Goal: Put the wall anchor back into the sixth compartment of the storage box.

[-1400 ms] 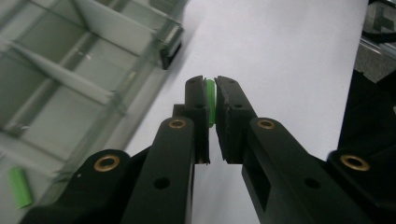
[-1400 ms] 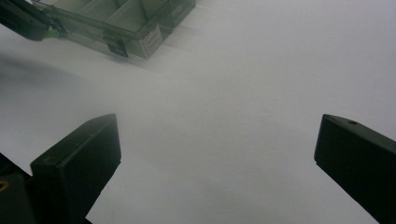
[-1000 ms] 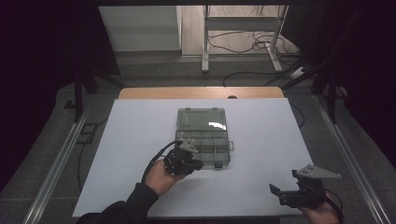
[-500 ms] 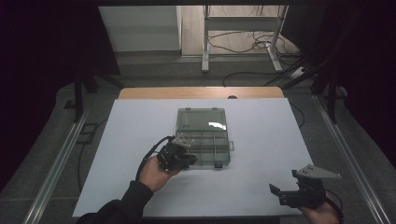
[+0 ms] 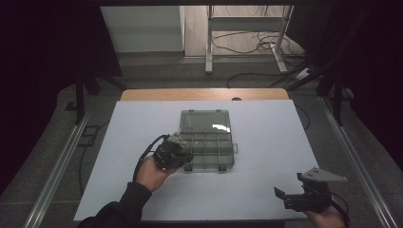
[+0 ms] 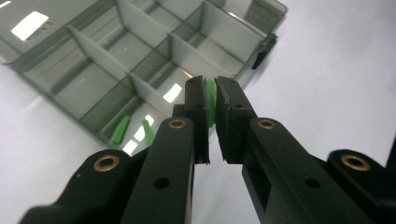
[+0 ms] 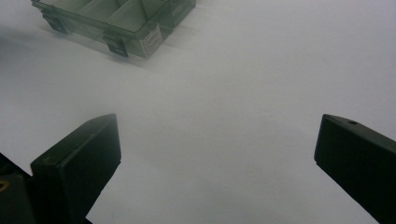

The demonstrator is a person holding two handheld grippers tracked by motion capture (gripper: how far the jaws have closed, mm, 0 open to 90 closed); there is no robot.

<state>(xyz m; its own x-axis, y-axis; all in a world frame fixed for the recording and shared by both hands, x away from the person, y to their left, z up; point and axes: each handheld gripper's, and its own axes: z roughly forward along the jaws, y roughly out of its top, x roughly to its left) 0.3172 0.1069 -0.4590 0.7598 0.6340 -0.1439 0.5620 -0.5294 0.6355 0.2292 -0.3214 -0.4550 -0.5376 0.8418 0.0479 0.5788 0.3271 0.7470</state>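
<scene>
The left tool pinched a small flat green plastic piece between its black jaws, poised over the near left corner of the open, smoky clear plastic compartment box on the white desk. The step looked like placing the piece; doing it well meant lowering squarely over 1 cell, clear of the thin dividers, before letting go. 2 similar green strips lay in a near compartment. The box's dark latches jutted from its front edge. The right tool waited well apart, jaws spread and empty
</scene>
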